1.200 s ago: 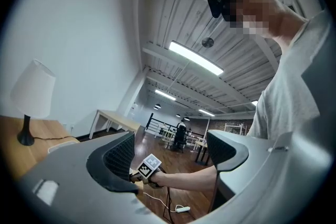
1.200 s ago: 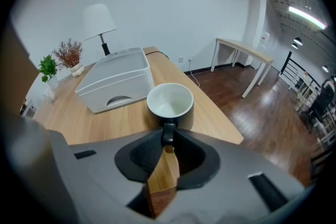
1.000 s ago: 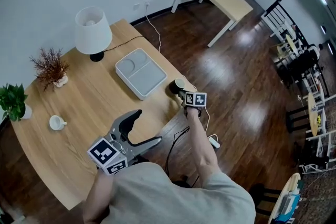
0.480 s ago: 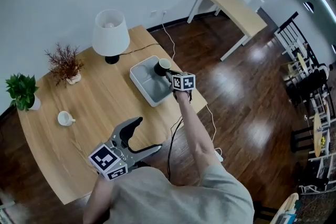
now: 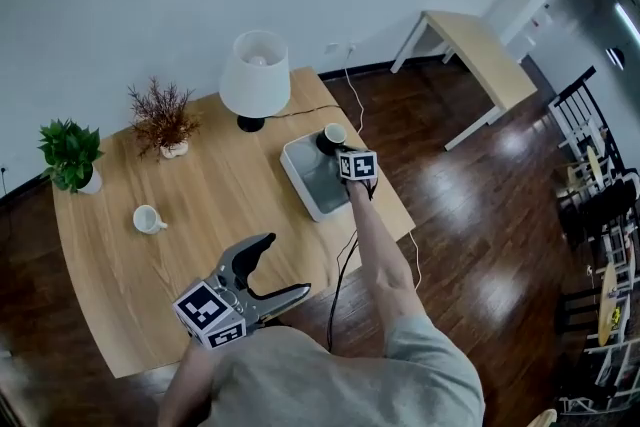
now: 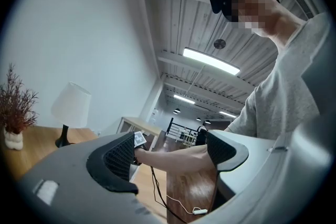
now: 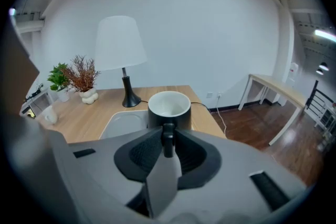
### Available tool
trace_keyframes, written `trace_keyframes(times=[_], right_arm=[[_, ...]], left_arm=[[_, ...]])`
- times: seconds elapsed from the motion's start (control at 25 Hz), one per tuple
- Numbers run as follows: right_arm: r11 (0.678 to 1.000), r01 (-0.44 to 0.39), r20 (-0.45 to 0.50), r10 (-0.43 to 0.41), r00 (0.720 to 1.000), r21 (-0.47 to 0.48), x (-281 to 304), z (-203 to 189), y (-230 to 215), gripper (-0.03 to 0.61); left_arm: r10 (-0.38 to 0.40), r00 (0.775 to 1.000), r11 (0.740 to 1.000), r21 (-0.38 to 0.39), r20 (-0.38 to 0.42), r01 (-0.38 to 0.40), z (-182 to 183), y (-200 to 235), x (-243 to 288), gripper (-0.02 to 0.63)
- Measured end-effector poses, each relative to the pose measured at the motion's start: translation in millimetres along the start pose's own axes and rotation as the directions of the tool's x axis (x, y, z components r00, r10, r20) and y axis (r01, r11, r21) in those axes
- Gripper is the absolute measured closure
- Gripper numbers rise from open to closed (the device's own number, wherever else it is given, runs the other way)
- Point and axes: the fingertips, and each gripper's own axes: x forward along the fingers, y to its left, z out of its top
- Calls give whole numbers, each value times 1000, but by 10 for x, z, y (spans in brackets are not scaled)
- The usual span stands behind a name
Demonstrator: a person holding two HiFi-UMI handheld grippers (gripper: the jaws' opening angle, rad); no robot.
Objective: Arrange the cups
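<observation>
My right gripper (image 5: 341, 151) is shut on the handle of a black cup (image 5: 331, 136) with a white inside. It holds the cup upright over the far end of the grey tray (image 5: 306, 180). In the right gripper view the cup (image 7: 169, 107) stands just past the jaws, its handle (image 7: 167, 139) pinched between them, with the tray (image 7: 122, 124) below. A small white cup (image 5: 148, 219) sits alone on the table's left side. My left gripper (image 5: 287, 265) hangs open and empty over the table's near edge.
A white lamp (image 5: 255, 73) stands beyond the tray, its cord running off the table's far edge. A dried twig plant (image 5: 165, 118) and a green pot plant (image 5: 71, 155) stand at the far left. A second table (image 5: 480, 55) stands across the dark floor.
My right gripper has carried the black cup from the table's right edge over the tray to its far end. The left gripper shifted slightly and stayed open.
</observation>
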Motion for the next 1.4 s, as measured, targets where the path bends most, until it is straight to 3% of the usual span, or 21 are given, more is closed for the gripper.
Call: trace_keyframes(times=[0.12,0.2,0.32,0.36,0.44,0.52,0.68,0.8,0.92,1.04,1.16,1.28,1.4], right_arm=[[994,86,28,-88,996,61,-98,-73,-78,340],[988,69,63,-78,995,138,-256,-138,-17,339],[982,-70,218,30,976,178,-715,-17,390,349],[979,-133,302,82,950,153,-949,121,608,374],[966,-253,459,205,864,45,-1437,439,1128,395],[939,-327,518,332,788,-104,-1739,685,1728,396],[839,-428,420,540,730,-336,-1777,804,2952,396],[742,-507,295,651,699,-439,-1633,688,3795,394],[650,-575,174,724,667,-497,-1468,569,4552,389],[583,-612,47,743,667,-535,-1268,368,5195,374],[555,-615,-78,704,706,-561,-984,114,5595,353],[540,-604,-196,629,752,-586,-644,-156,5771,353],[534,-603,-293,554,779,-593,-361,-413,5814,353]], left_arm=[[12,1000,1000,-11,10,-12,-7,37,-110,194],[22,1000,1000,-23,15,-21,-20,32,-178,193],[40,999,999,-32,16,-39,-49,-8,-312,193],[47,999,998,-31,18,-47,-61,-12,-375,193],[68,997,997,-32,30,-68,-94,29,-537,193],[111,993,993,-44,50,-109,-134,154,-771,194],[284,954,957,-92,99,-276,-199,495,-1471,193],[438,891,898,-98,120,-429,-226,758,-2113,193],[563,821,826,-44,90,-562,-260,937,-2725,193],[649,756,760,-33,86,-649,-288,1005,-3248,193],[688,716,725,-70,115,-685,-287,1000,-3593,193],[696,706,717,-88,130,-691,-326,1004,-3758,193],[693,708,721,-109,136,-685,-372,1030,-3847,193]])
